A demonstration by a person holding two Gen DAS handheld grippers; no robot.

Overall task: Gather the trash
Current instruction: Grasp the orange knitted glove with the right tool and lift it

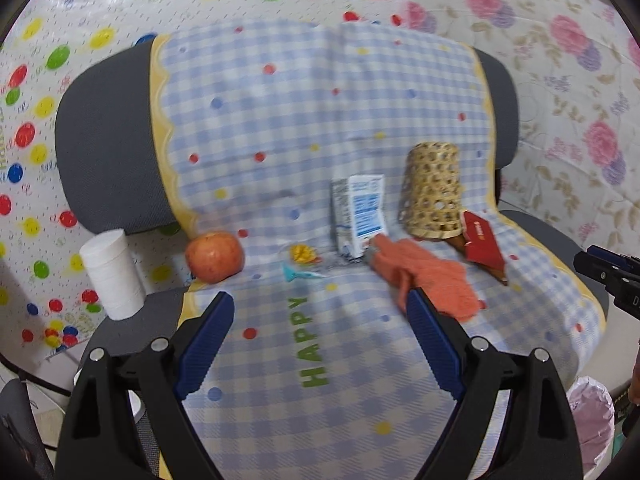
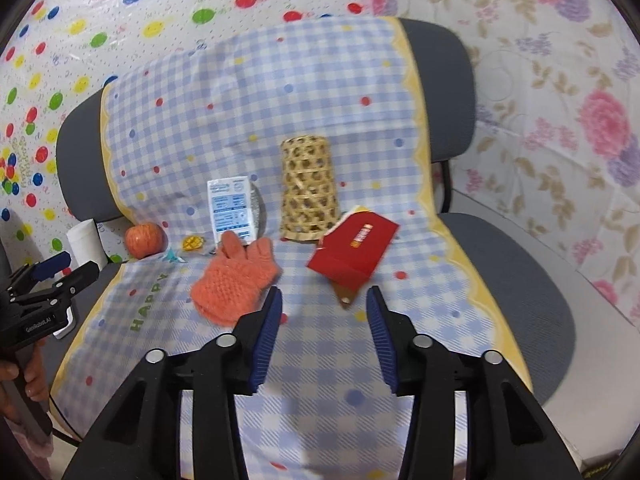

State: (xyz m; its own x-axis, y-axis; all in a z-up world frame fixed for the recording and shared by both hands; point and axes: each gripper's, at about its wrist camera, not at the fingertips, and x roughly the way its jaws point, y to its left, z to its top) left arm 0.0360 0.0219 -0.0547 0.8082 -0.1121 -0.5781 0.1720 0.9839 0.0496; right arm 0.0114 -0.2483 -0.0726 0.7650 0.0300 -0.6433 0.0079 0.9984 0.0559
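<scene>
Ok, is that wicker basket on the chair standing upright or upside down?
Upside down. The wicker basket stands on its wide rim on the checkered cloth, with the narrower closed base on top, beside the carton.

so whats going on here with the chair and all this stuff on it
A person holds a gripper in each hand over a chair draped in a checked cloth. Both the left gripper and right gripper are open and empty. On the seat lie an orange knitted glove, a red envelope, a small carton, an upturned woven basket, an apple and small wrappers. Nothing has been picked up yet.
</scene>
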